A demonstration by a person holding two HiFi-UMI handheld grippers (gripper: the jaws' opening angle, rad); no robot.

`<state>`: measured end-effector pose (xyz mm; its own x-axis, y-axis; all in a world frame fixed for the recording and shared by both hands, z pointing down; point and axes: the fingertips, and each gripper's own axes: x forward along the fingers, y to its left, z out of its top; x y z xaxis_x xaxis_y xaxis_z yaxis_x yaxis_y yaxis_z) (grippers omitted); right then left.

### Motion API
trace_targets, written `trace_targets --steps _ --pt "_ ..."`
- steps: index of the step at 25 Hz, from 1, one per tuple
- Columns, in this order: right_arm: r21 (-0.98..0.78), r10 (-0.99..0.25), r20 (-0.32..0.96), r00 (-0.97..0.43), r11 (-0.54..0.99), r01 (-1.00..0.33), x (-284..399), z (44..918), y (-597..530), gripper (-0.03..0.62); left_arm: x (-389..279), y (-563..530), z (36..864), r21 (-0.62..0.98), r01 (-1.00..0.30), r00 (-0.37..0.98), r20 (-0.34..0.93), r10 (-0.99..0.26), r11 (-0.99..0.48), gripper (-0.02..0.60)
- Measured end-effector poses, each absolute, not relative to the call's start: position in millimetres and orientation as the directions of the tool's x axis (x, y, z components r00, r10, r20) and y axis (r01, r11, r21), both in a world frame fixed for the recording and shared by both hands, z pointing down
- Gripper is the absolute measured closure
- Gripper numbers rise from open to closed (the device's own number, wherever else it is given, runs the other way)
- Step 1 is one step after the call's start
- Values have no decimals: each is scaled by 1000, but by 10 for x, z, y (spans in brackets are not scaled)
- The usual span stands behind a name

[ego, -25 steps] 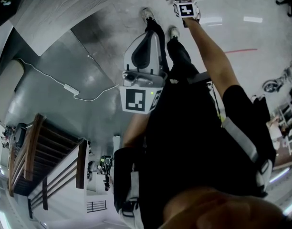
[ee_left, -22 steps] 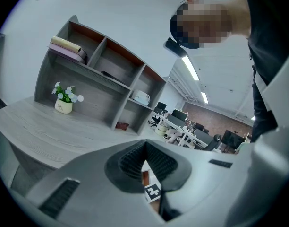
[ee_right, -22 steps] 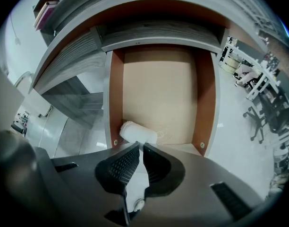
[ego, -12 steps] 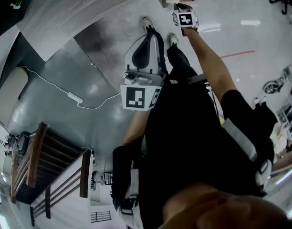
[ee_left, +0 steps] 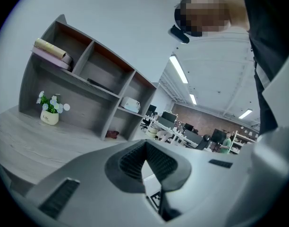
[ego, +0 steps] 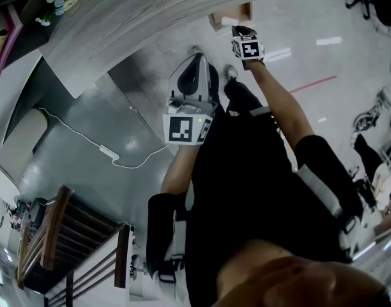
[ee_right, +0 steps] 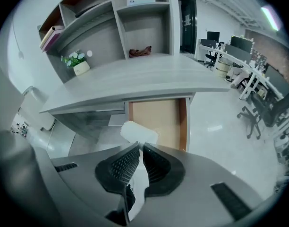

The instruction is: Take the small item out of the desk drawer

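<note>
The desk drawer (ee_right: 158,119) stands pulled out under the grey desk top (ee_right: 135,86), and its wooden bottom looks bare. My right gripper (ee_right: 140,148) is shut on a small white item (ee_right: 139,132), which sticks out past the jaw tips just in front of the drawer. In the head view the right gripper (ego: 239,32) hangs at the open drawer (ego: 237,11), at the end of an outstretched arm. My left gripper (ego: 194,59) is held near the person's body, shut, with nothing between its jaws. In its own view the left gripper (ee_left: 144,159) points up over the desk.
A shelf unit on the desk holds a flower pot (ee_right: 80,65), books and a white box. A white cable (ego: 112,152) trails across the floor to the left. A wooden slatted frame (ego: 55,235) stands at the lower left. Office chairs (ee_right: 250,119) stand to the right.
The head view has swung so that more of the desk top shows. The right gripper sits a little further back from the drawer front, still holding the white item. The left gripper has hardly moved.
</note>
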<state>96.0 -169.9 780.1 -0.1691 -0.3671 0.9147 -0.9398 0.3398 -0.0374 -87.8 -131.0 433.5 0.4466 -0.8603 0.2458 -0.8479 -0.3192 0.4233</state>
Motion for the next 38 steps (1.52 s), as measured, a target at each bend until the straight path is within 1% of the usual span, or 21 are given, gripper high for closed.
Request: trace_targets --steps 4,11,16,22,30,38 --pt "-77 -406 886 -224 347 -935 864 7529 -1720 568 -950 -1391 4179 423 -842 450 211 -867 -334 589" --pt "-101 -491 822 -290 375 -921 765 6826 -1808 569 -972 -1358 4081 407 -848 447 204 -871 -340 589" --pt "-149 -567 733 -376 405 -902 679 6238 -1909 569 -933 -1314 3957 391 -859 425 190 -885 -329 589" --pt "-194 -631 616 -472 459 -867 601 5513 -2053 569 -885 -1379 3744 362 -884 373 164 -913 -296 589" --pt "-221 -666 473 -577 544 -810 562 4615 -2226 569 -742 -1487 3401 327 -910 307 113 -945 -256 589" --pt "-221 -680 332 -653 617 -755 566 3817 -2287 569 -723 -1504 3204 300 -930 254 98 -962 -214 589"
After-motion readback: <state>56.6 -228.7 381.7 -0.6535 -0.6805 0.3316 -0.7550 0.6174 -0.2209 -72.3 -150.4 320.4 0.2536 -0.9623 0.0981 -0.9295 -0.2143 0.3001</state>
